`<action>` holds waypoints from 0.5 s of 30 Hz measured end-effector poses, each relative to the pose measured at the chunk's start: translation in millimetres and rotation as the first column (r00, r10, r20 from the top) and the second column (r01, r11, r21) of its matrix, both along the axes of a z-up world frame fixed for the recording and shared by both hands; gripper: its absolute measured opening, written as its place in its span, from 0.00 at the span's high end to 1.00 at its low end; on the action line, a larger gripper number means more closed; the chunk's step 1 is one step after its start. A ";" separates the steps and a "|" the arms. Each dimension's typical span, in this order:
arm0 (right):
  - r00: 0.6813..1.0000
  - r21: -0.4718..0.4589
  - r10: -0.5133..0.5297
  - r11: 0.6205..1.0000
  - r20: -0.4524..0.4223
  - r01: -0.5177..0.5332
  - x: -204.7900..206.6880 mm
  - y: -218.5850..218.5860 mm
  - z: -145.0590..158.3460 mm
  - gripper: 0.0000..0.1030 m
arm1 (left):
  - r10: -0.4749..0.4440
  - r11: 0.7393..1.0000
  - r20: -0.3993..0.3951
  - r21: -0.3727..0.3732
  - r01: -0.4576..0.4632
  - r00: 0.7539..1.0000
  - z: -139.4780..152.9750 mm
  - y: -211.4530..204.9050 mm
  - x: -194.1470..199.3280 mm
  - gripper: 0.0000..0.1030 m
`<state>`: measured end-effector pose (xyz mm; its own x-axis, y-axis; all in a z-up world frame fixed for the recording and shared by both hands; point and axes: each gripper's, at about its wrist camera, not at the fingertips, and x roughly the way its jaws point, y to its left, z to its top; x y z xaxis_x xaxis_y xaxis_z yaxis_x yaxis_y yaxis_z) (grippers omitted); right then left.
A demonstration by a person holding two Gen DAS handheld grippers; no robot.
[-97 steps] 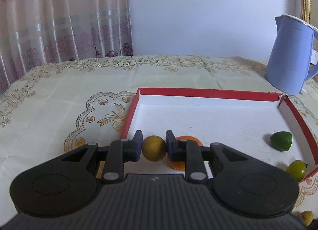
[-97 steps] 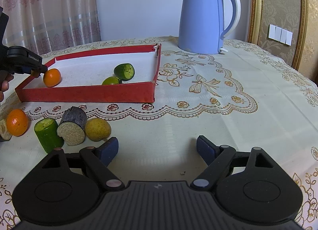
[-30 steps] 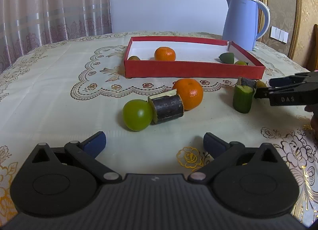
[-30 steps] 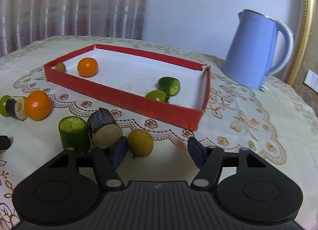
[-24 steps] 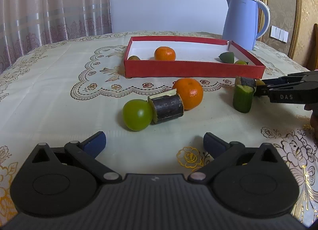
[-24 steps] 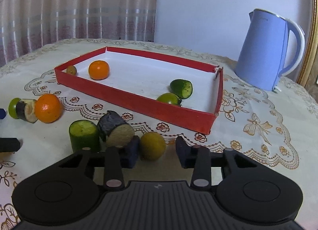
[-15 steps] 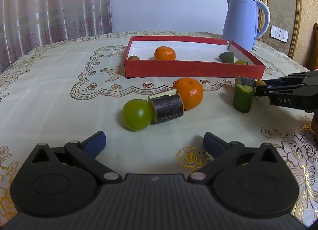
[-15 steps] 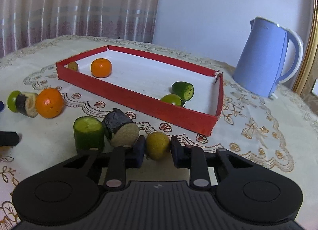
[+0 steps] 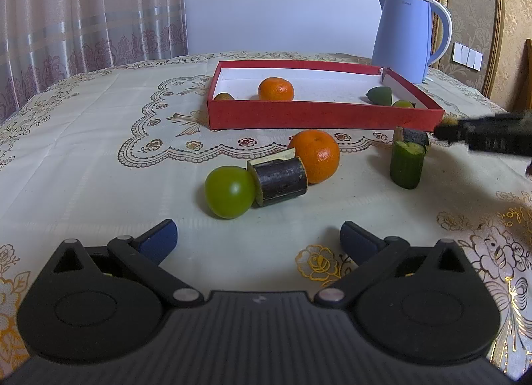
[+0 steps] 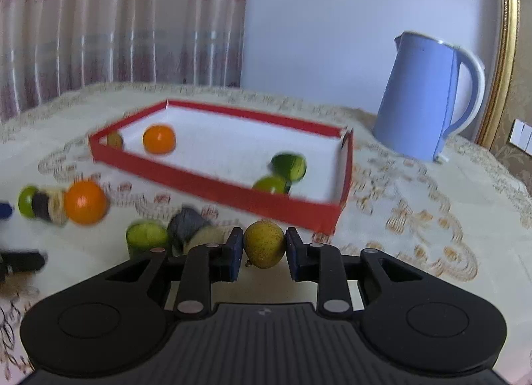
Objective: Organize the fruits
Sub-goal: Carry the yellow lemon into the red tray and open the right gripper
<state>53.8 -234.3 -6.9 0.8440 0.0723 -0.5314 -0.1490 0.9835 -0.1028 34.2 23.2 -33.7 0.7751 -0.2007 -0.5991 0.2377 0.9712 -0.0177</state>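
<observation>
Yellow-green fruit (image 10: 265, 244) is clamped between the blue pads of the right gripper (image 10: 262, 248), raised just in front of the red tray (image 10: 212, 185). Left gripper (image 9: 258, 239) is held low and level over the tablecloth (image 9: 99, 152) with fingers spread wide, nothing between them, facing a green tomato (image 9: 229, 196) and an orange (image 9: 315, 160).

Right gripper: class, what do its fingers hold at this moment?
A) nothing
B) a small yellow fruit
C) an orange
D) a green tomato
B: in the right wrist view the right gripper has its fingers pressed against both sides of the yellow fruit, in front of the red tray.
</observation>
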 end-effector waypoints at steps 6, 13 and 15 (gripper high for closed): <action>0.998 -0.017 -0.042 0.999 0.049 0.043 21.6 -4.0 20.5 0.74 | 0.000 1.000 0.000 0.000 0.000 1.000 -0.2 -0.5 0.0 0.00; 0.992 -0.042 -0.125 0.991 -0.002 0.125 81.1 -9.5 17.6 0.74 | 0.000 1.000 0.000 0.000 0.000 1.000 -0.3 -0.6 0.0 0.00; 0.989 -0.048 -0.142 0.989 -0.034 0.140 96.9 -11.1 11.3 0.74 | 0.000 1.000 0.000 0.000 0.000 1.000 -0.3 -0.2 0.1 0.00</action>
